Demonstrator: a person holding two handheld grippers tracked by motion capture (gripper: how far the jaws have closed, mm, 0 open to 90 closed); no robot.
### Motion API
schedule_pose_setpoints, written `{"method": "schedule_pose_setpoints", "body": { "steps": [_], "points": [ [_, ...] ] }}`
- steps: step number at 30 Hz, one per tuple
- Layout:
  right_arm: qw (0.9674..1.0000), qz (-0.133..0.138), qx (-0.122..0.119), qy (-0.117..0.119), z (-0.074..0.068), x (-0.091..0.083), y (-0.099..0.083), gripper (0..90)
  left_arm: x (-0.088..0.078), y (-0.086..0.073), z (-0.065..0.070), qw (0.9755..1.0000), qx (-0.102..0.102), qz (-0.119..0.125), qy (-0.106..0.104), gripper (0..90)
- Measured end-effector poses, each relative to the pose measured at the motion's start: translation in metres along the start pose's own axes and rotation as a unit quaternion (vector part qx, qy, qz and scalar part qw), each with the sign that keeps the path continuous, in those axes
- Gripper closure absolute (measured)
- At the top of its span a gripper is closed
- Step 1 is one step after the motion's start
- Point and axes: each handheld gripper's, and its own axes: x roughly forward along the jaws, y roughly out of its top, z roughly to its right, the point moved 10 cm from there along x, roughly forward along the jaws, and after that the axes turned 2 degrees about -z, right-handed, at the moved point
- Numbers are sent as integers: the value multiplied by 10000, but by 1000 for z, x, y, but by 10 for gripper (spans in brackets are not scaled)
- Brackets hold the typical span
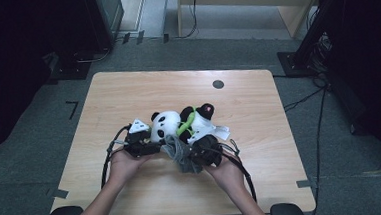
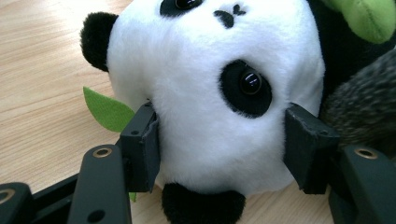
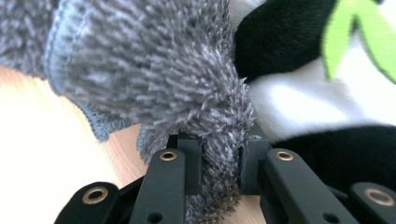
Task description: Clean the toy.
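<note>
Grey fuzzy cloth [image 3: 154, 79] sat pinched in your right claw [image 3: 219, 168], just beside the panda [image 2: 210, 93], whose head your left claw [image 2: 219, 144] squeezed on the surface [image 1: 127, 91]. Both grips made; covering or dressing remained, I'd judge.

Wooden table [image 1: 127, 91] filled centre of high view, floor around it. Plush panda [image 1: 165, 125] lay at table's middle, head toward frame left, body toward right. Fuzzy cloth [image 1: 179, 153] lay just below panda, nearer frame bottom, touching it. Left gripper [image 1: 141, 140] sat at left of panda's head, jaws on either side of head. Right gripper [image 1: 204, 151] sat right of cloth, jaws pinching cloth fold. Paper tag [image 1: 220, 131] lay right of panda. Round grommet [image 1: 218, 84] sat above panda, toward table's far edge, well apart. Forearms entered from frame bottom.
</note>
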Motion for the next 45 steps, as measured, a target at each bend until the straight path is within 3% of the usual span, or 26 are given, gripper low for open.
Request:
{"method": "schedule_pose_setpoints", "body": {
  "steps": [4, 7, 16, 20, 26, 30, 35, 39, 42, 45],
  "points": [
    [9998, 86, 110, -161, 10, -14, -7, 771, 0, 0, 0, 10000, -31, 6, -20, 372],
    [9991, 147, 397, -47, 21, -24, -15, 772, 0, 1, -1, 9999, -112, 4, -61, 372],
    [9955, 182, 926, 1, 49, -43, -36, 757, 1, 1, -1, 9998, -168, 7, -80, 373],
    [9941, 219, 1059, -13, 57, -48, -40, 762, 1, 1, -1, 9998, -177, 6, -83, 373],
    [9937, 274, 1076, -125, 66, -58, -42, 764, 1, 1, -1, 9998, -161, 17, -102, 376],
    [9921, 355, 1162, -309, 76, -70, -43, 764, 1, 0, -1, 9998, -158, 23, -116, 374],
    [9872, 557, 1394, -540, 94, -87, -48, 765, 2, 0, -2, 9998, -154, 52, -125, 370],
    [9813, 744, 1648, -667, 108, -100, -52, 770, 2, -1, -2, 9999, -110, 58, -107, 364],
    [9770, 938, 1839, -533, 110, -110, -49, 773, 2, 0, -2, 9998, -147, 60, -113, 361],
    [9770, 1127, 1783, -321, 101, -118, -37, 774, 2, 0, -1, 9998, -161, 57, -111, 358]
  ]
}}
